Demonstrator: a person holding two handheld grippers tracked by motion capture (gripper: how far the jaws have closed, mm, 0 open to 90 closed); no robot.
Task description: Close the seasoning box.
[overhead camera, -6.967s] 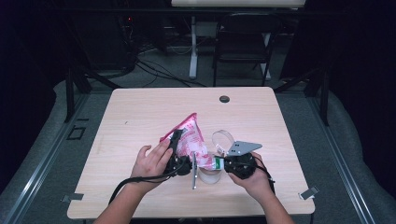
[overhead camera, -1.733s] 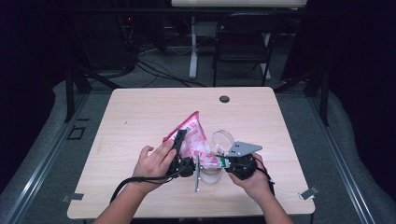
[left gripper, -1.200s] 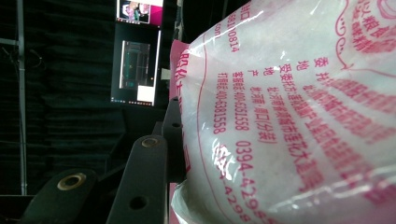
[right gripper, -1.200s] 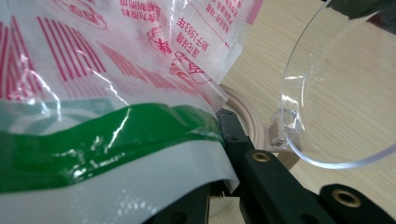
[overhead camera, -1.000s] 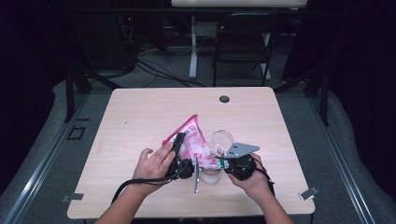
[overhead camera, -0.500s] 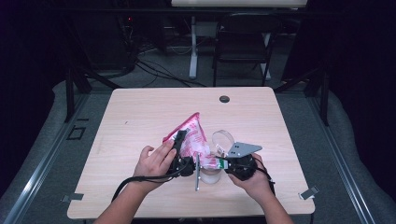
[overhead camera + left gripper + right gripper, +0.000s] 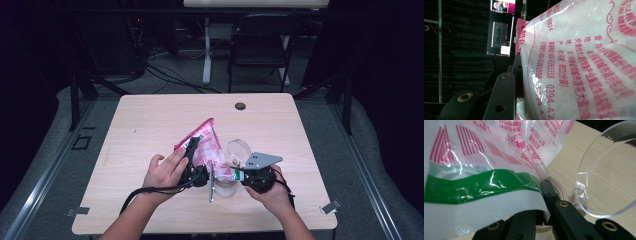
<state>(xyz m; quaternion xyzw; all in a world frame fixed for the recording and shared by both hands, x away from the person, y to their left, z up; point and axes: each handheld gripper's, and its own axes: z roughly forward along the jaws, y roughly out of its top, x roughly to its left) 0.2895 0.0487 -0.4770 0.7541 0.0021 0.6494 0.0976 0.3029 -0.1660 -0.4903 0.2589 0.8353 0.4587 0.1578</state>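
Centrally, the wooden table (image 7: 150, 125) takes up the middle of the high view, and the pink-printed plastic bag (image 7: 207, 145) sits just below its centre, tilted with one corner pointing to the upper part of the frame. The left gripper (image 7: 192, 150) clamps the bag's lower left side, its jaws partly closed on the plastic; in the left gripper view the bag (image 7: 579, 62) covers the right half, pressed against the dark jaw. The right gripper (image 7: 239, 175) pinches the bag's lower right edge, jaws closed on it. Just right of the bag stands a clear lid (image 7: 609, 172) of a container.
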